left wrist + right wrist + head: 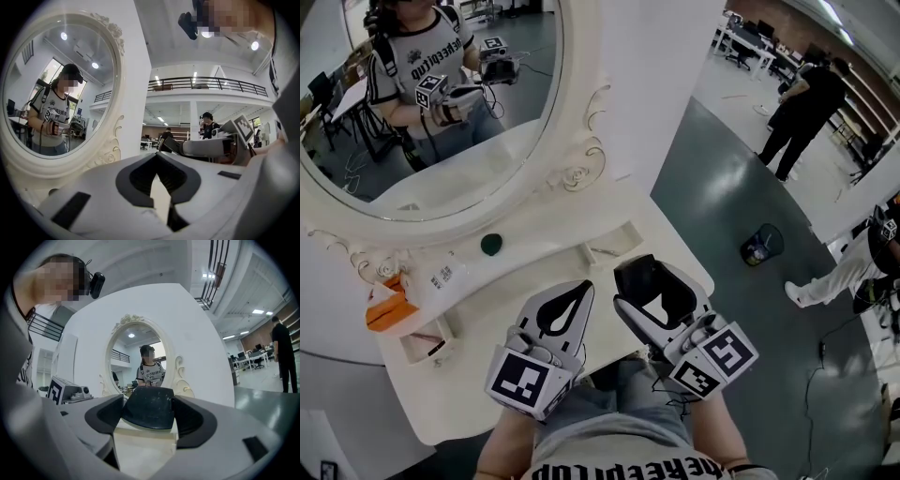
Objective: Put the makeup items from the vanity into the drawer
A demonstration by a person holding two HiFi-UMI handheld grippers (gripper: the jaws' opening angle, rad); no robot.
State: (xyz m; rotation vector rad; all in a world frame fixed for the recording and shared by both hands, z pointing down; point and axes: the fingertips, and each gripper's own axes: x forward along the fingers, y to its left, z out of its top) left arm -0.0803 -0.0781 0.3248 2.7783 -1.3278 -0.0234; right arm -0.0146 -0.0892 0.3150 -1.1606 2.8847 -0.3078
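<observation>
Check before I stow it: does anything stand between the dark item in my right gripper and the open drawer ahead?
Nothing visible does: only bare vanity top lies between the dark item, held in the right gripper, and the open drawer.

Ahead of my left claw (579, 292) the white worktop (539, 264) lies bare, an open lane up to the ornate white oval mirror frame (578, 172), which walls off the back. A small dark green round object (491, 245) sits by the frame's foot, left of that lane. The left end is crowded: a white printed tube (441, 277) and an orange-and-white packet (389, 305) lie close together. A black rounded case (149, 408) fills my right claw (652, 281).
</observation>
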